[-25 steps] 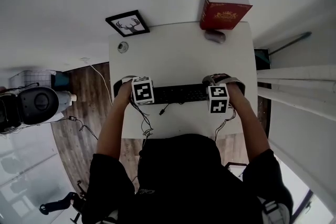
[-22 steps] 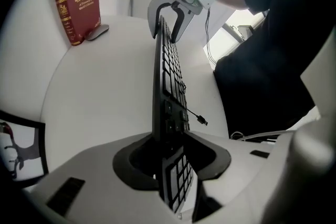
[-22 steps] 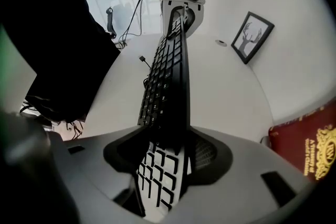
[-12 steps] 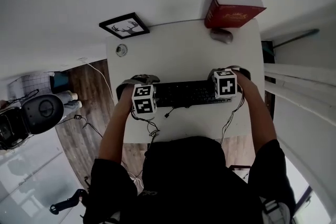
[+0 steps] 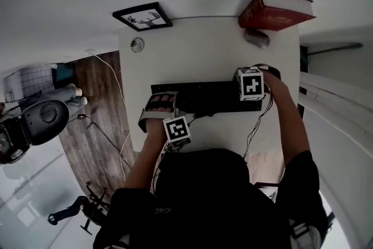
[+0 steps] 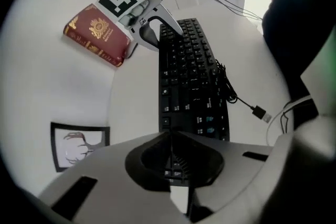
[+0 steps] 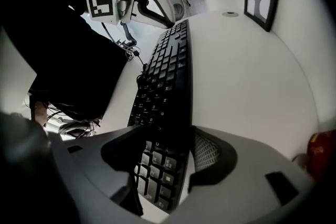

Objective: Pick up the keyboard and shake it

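Observation:
A black keyboard [image 5: 204, 96] lies across the white desk [image 5: 198, 49]; its loose cable ends in a plug [image 6: 261, 112]. My left gripper [image 5: 156, 112] hangs just off the keyboard's left end, on the side nearest me. Its jaws have just been closing and now meet, with nothing between them [image 6: 170, 136]. My right gripper [image 5: 265, 80] straddles the keyboard's right end. Its jaws have just been opening and stand wide, the end of the keyboard [image 7: 163, 107] between them without being pinched.
A red book [image 5: 274, 9] stands at the desk's far right corner, with a grey oval object [image 5: 256, 38] in front of it. A framed deer picture [image 5: 141, 16] and a small round disc [image 5: 137, 44] sit at the far left. Wooden floor with cables lies to the left.
My left gripper has let go of the keyboard's left end, drawn back toward me and shut. The right gripper has stayed at the right end and opened wider.

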Demonstrator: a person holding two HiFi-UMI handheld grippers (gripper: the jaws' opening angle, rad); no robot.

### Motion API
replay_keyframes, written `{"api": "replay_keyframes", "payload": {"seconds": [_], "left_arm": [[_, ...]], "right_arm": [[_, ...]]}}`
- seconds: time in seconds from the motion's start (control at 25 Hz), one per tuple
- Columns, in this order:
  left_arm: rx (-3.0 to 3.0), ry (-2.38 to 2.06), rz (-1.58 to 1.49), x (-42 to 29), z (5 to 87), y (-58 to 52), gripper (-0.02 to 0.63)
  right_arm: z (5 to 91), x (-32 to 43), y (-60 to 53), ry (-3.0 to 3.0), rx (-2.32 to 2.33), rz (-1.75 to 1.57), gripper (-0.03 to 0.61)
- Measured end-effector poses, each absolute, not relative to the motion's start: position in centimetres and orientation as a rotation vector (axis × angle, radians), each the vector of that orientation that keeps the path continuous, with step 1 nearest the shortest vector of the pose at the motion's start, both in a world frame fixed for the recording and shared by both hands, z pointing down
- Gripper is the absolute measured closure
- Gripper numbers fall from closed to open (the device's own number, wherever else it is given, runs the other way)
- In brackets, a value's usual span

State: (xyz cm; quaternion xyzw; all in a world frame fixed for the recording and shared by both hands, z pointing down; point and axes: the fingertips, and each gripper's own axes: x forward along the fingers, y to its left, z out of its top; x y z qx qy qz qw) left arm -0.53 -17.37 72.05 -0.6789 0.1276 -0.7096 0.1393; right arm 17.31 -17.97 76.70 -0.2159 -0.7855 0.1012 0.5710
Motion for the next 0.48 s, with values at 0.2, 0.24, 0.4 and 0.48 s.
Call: {"api": "replay_keyframes", "payload": {"seconds": [0.2,0.24,0.4,0.48], "left_arm": [[-1.953,0.317,-2.129,-2.0,75.8,-16.0,0.611],[-1.963,0.307,-2.141,-2.2,76.2,-15.8,0.611],[-1.989,0.278,-2.163,-2.2,76.8,-15.4,0.612],[-1.982,0.27,-2.181,-2.2,76.9,-15.3,0.612]], "right_arm": [[77.5,17.0,-18.8,-1.823,-0.455,0.105,0.305],[77.7,17.0,-19.1,-1.824,-0.433,0.054,0.312],[77.8,17.0,-19.6,-1.842,-0.339,-0.052,0.312],[77.8,17.1,-19.5,-1.857,-0.249,-0.115,0.313]]}}
